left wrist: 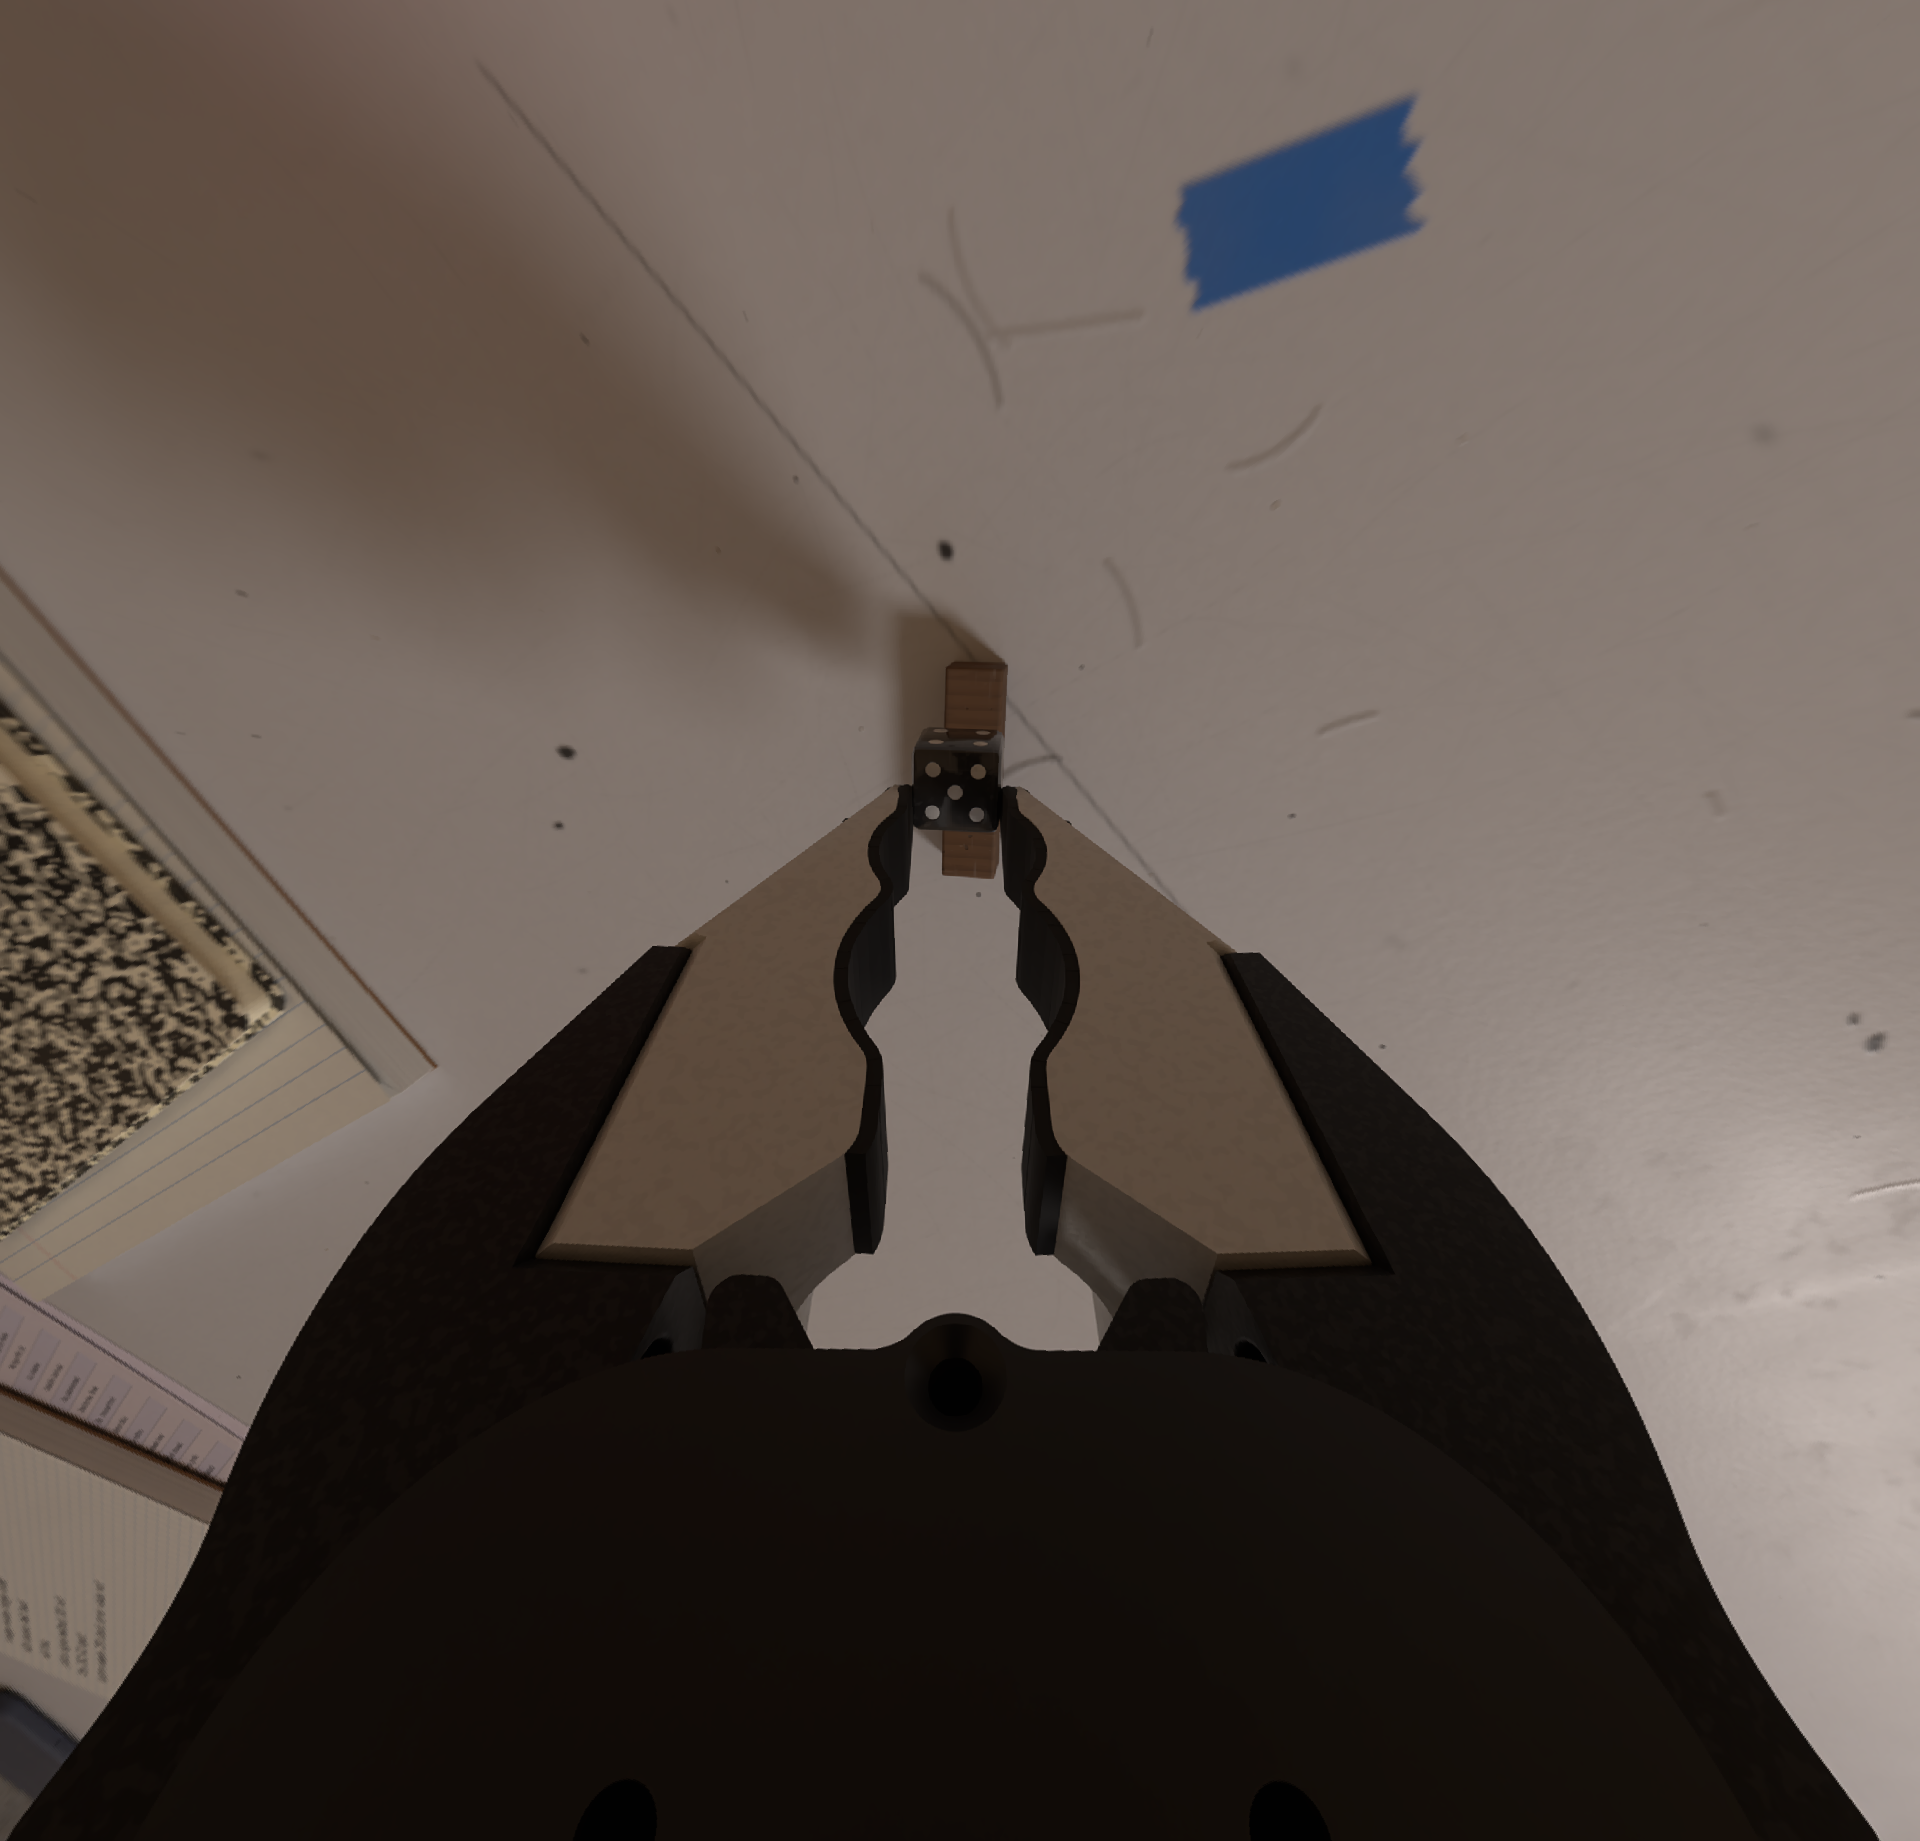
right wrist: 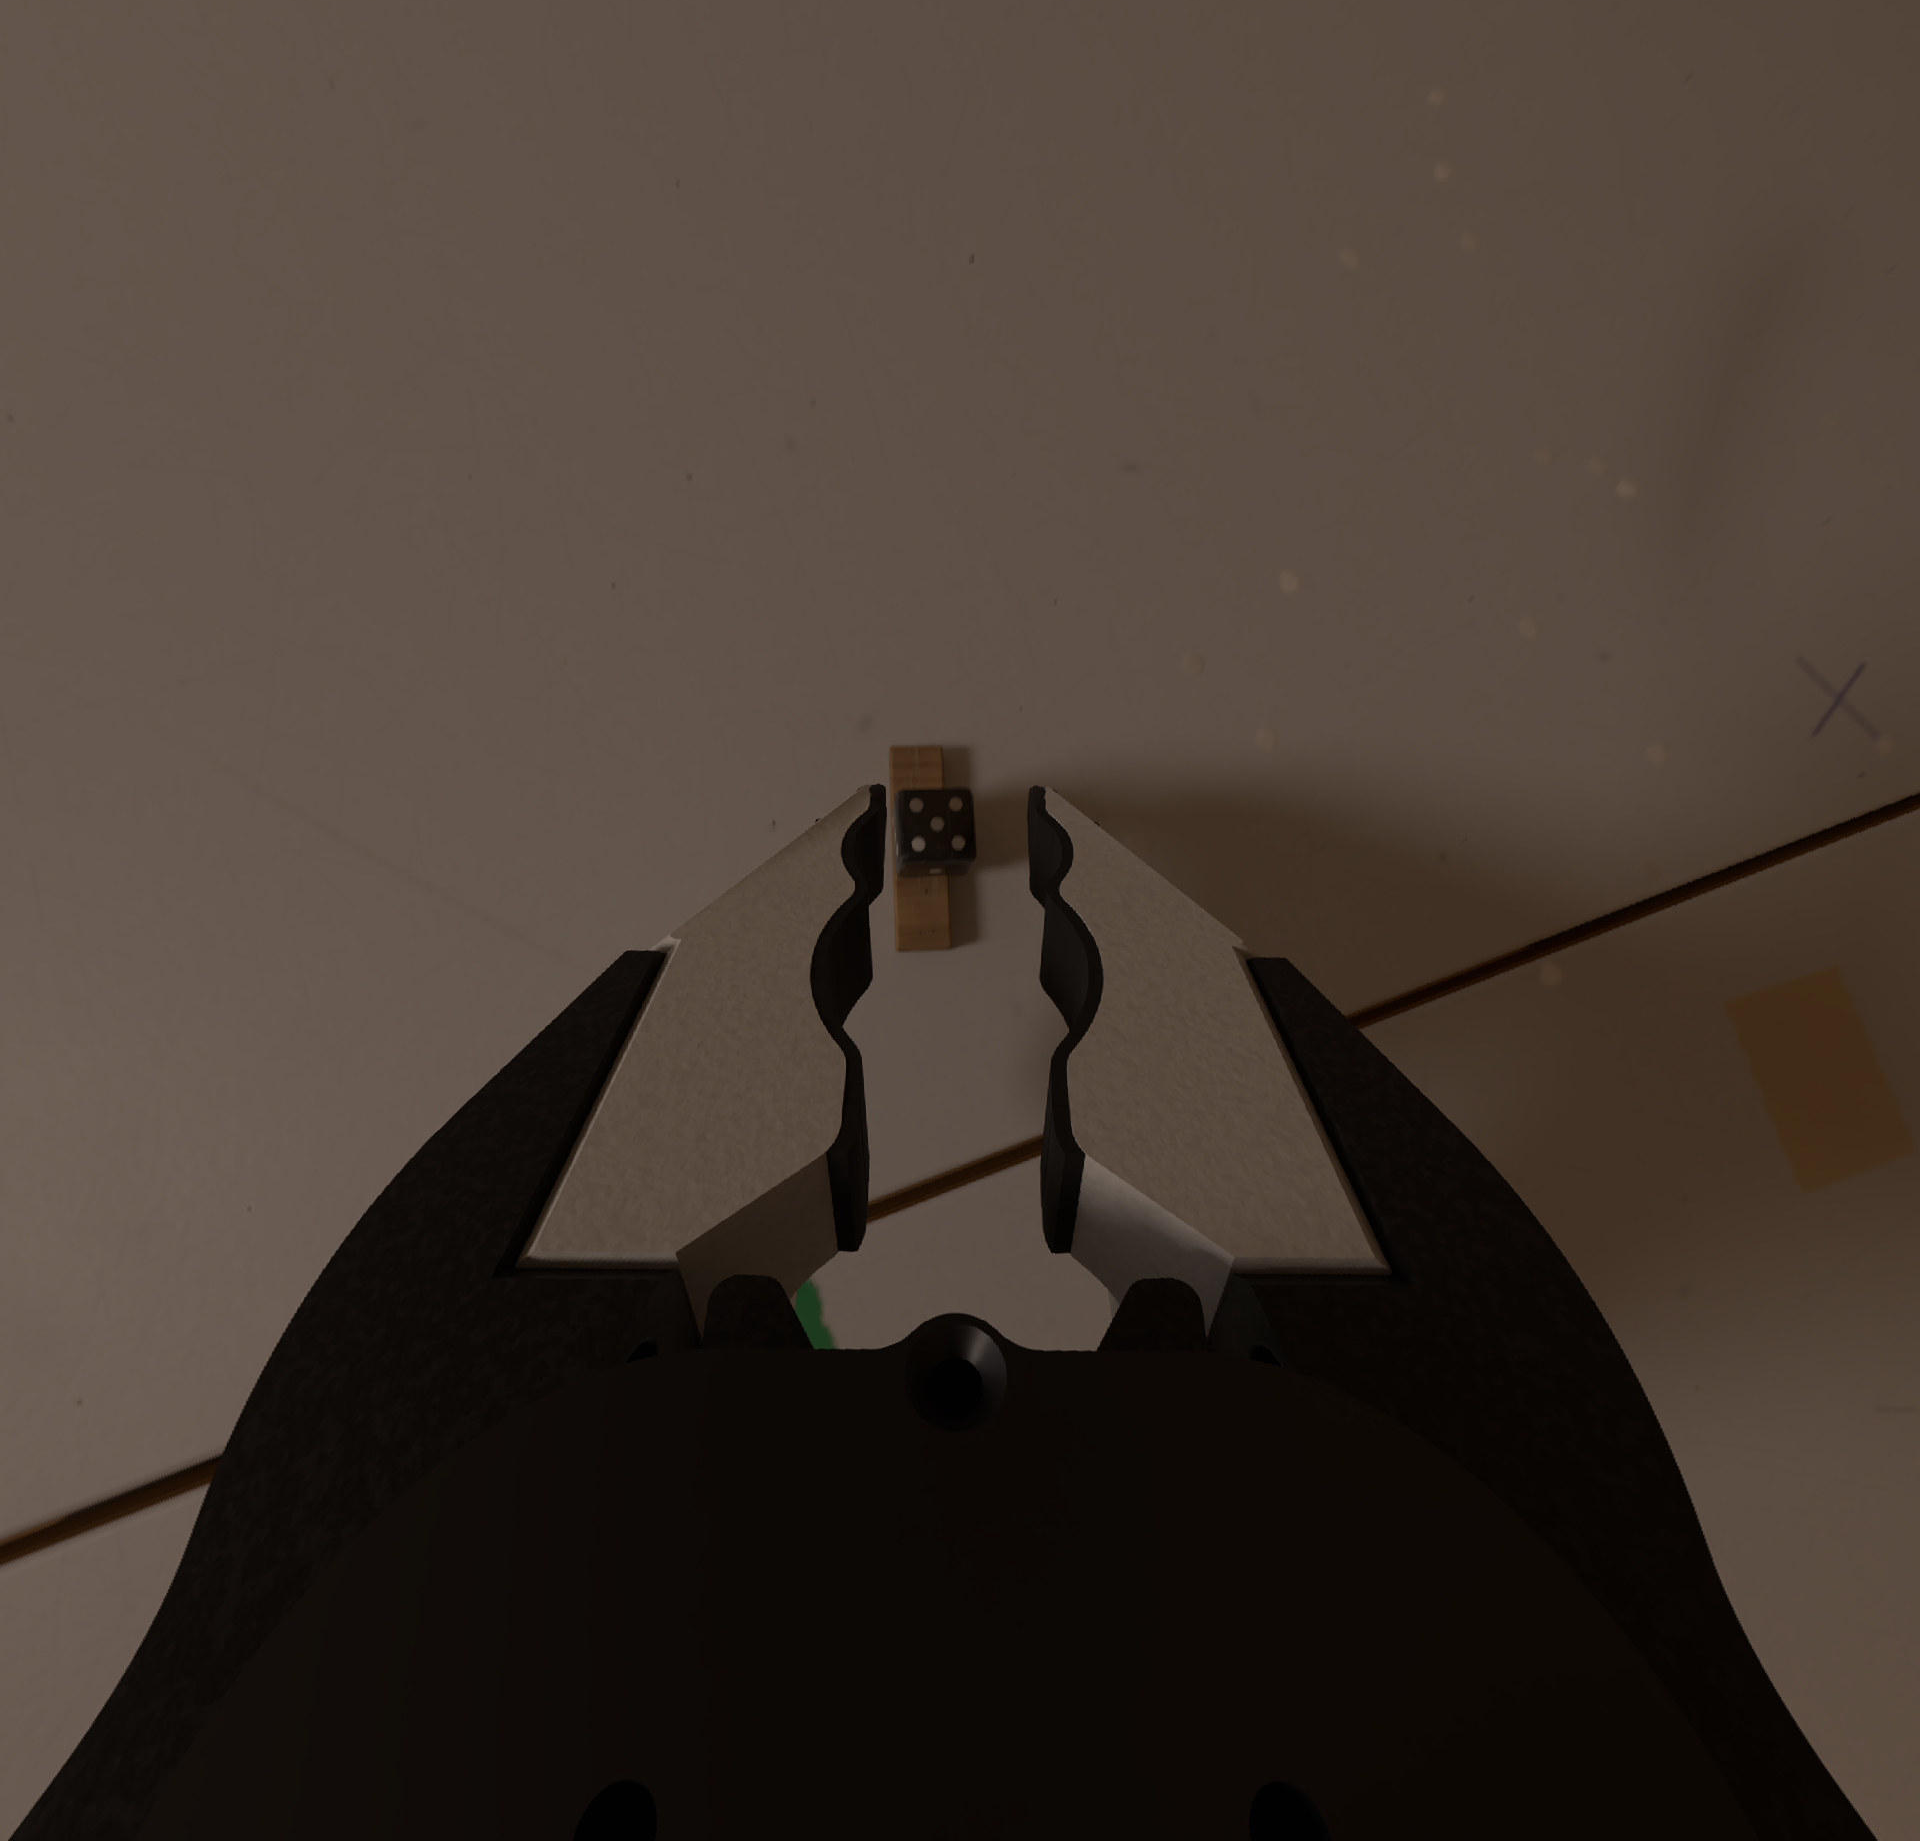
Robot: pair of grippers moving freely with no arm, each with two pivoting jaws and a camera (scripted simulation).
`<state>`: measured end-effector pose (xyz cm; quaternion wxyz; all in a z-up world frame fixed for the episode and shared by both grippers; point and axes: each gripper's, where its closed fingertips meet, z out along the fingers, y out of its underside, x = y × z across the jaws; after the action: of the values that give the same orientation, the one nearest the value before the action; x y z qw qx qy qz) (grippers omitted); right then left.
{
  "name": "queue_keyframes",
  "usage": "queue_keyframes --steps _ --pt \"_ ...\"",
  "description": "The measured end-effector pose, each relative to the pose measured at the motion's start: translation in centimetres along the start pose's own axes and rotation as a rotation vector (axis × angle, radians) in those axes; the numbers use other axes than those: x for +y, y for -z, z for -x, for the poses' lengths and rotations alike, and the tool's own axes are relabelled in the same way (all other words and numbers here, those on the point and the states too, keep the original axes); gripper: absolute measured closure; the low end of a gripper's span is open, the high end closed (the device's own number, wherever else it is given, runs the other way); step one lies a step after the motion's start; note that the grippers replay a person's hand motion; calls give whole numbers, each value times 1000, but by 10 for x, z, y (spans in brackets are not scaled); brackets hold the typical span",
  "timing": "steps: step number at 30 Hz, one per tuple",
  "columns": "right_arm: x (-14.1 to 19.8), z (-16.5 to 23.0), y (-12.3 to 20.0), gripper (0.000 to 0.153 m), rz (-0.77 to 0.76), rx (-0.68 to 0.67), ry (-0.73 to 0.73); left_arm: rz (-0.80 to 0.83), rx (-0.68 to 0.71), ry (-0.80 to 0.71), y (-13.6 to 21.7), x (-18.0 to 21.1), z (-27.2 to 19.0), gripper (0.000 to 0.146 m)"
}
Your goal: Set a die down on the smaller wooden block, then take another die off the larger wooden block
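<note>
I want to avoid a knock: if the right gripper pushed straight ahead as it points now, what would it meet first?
Probably the black die on the wooden block, lying between the open right gripper fingertips but off-centre toward its left finger. Depth is unclear.

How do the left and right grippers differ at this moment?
The left gripper is shut on a black die over a wooden block; the right gripper is open, its fingers apart from the die lying on its block. Both point down over a die.
</note>
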<state>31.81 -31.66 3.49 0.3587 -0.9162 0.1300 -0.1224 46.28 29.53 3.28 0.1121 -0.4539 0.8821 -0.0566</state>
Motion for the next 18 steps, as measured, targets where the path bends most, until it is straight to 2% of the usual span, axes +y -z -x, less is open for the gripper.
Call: queue_keyframes --steps 3,6,9,13,18 --pt "-15 -1 5 127 -55 26 13 -130 -37 11 30 -14 -4 130" --pt "-35 0 10 127 -134 58 37 -378 -69 45 78 -39 -20 130" --pt "-60 5 12 127 -229 70 51 -633 -79 1 131 -68 -61 130" --pt "-98 19 15 127 -385 4 3 -939 96 -127 183 -104 -159 130" --pt "-142 36 25 127 -569 -132 -117 -1219 479 -251 211 -133 -295 130"
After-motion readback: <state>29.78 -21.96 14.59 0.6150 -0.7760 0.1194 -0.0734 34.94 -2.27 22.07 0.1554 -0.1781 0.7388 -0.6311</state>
